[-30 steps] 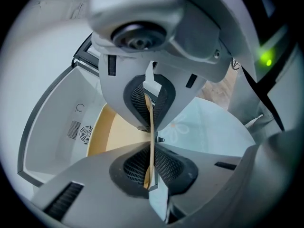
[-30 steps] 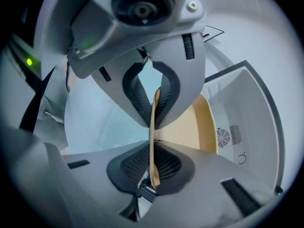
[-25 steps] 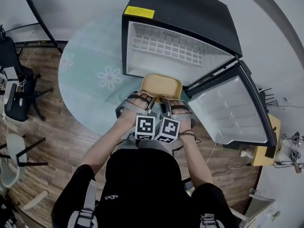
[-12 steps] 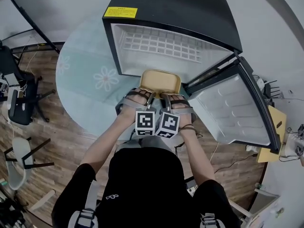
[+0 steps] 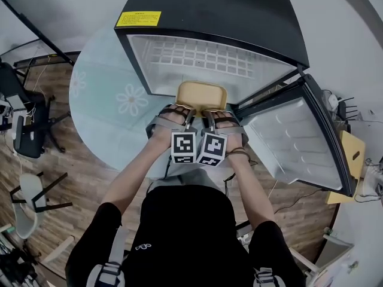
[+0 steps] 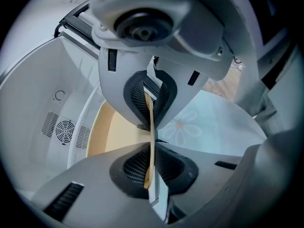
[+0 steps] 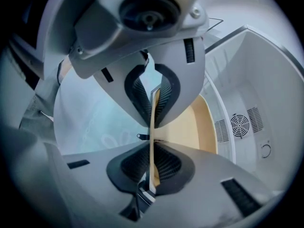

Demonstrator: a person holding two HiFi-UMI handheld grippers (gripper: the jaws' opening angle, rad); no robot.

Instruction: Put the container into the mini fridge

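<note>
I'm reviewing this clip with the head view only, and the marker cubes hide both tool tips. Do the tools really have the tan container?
Observer: Yes for the left tool. Its own view shows both pads pressed on the thin rim of the container.
Operator: And the right one?
Observer: The right tool is shut on the rim too, which runs edge-on between its pads.
Operator: Is anything inside the fridge in the way?
Observer: Not in what shows. Beyond the container, the tool views show only the white inner wall of the mini fridge and a round fan vent.
</note>
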